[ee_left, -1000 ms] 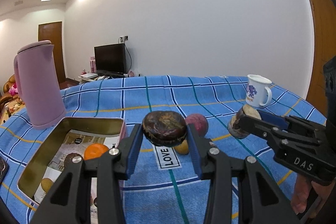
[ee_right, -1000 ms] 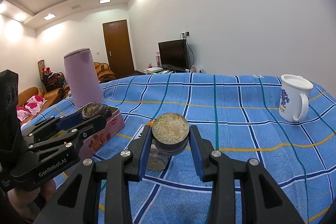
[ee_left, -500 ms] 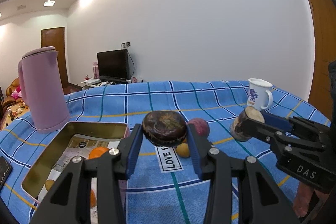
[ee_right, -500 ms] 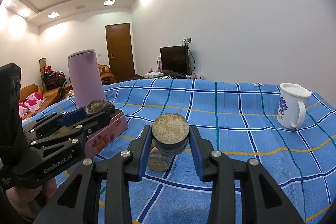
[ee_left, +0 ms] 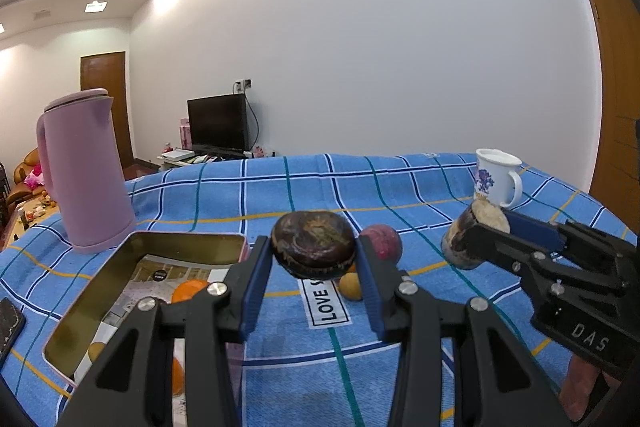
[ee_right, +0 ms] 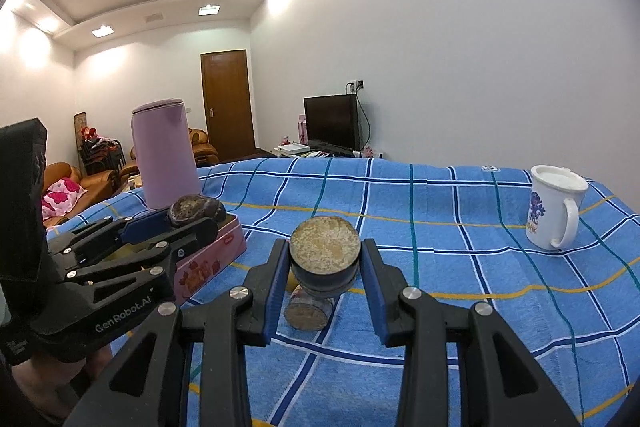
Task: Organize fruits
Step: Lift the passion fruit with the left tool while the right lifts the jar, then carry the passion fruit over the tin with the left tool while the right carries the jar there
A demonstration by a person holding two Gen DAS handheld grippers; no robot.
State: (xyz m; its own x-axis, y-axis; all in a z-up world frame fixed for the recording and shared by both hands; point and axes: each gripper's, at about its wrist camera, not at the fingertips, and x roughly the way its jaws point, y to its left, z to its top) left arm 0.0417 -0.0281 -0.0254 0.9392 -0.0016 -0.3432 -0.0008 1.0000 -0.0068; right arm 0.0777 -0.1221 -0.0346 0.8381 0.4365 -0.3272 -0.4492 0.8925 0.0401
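Note:
My left gripper (ee_left: pixel 314 257) is shut on a dark brown wrinkled fruit (ee_left: pixel 312 243), held above the cloth just right of the open tin box (ee_left: pixel 188 235). An orange fruit (ee_left: pixel 190 289) lies in the tin. My right gripper (ee_right: pixel 325 263) is shut on a dark round fruit piece with a pale cut face (ee_right: pixel 325 247). Below it a similar cut piece (ee_right: pixel 306 313) lies on the cloth. A red fruit (ee_left: pixel 380 241) and a small yellow fruit (ee_left: pixel 350 287) rest on the cloth behind the left fingers.
A pink kettle (ee_left: pixel 86 171) stands behind the tin at the left. A white mug (ee_right: pixel 554 213) stands far right on the blue checked cloth (ee_left: pixel 400 187). A dark phone (ee_left: pixel 8 323) lies at the left edge. A hand (ee_left: pixel 580 391) holds the right gripper.
Both grippers keep their hold on the same fruits. The views have only shifted slightly; nothing on the cloth has moved.

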